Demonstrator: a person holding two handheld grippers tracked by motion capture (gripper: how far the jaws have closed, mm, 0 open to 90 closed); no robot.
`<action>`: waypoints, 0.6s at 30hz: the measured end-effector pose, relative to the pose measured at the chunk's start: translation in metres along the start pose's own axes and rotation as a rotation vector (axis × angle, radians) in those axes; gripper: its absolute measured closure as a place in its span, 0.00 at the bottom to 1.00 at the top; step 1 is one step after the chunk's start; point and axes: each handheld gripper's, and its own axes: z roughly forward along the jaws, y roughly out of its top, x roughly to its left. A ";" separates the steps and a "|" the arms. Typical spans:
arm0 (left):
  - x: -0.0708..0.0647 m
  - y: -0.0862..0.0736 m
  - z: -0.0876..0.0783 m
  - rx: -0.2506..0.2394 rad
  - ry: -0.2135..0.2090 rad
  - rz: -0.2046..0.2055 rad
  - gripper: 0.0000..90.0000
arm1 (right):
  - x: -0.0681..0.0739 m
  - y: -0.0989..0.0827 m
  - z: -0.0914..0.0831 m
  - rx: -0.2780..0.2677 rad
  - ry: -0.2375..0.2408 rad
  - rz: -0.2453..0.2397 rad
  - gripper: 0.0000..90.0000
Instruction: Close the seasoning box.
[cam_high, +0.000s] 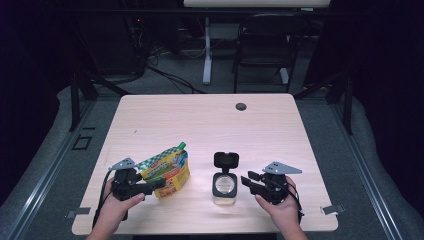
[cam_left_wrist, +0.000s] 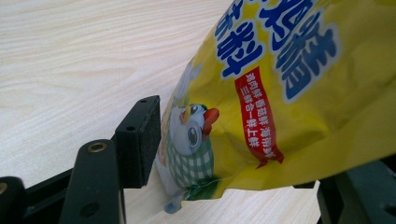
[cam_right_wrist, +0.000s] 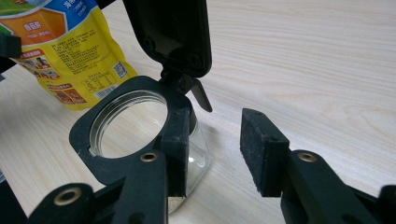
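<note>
Pouch (cam_left_wrist: 280, 93) cut off by top and right edges in the left gripper view, its far side turned away. Right-hand jaw of left gripper (cam_left_wrist: 233, 186) mostly behind the pouch, contact there impossible to tell. Print on pouch too small to read in the high view. Jar (cam_right_wrist: 140, 135) partly behind the near jaw in the right gripper view, its lid (cam_right_wrist: 170, 32) clipped at top.

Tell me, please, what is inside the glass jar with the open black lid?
The glass jar looks empty: the table's wood shows through its mouth. Its lowest corner is covered by the right tool.
</note>
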 end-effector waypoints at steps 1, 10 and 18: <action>0.000 -0.001 0.000 -0.002 -0.002 -0.001 0.43 | 0.000 0.000 0.000 -0.002 0.001 0.003 0.70; 0.002 -0.005 0.001 0.000 -0.005 -0.006 0.42 | 0.000 0.000 0.000 0.000 0.000 -0.001 0.70; 0.004 -0.008 0.003 0.020 -0.013 -0.003 0.42 | 0.001 0.000 0.000 -0.007 -0.001 0.002 0.70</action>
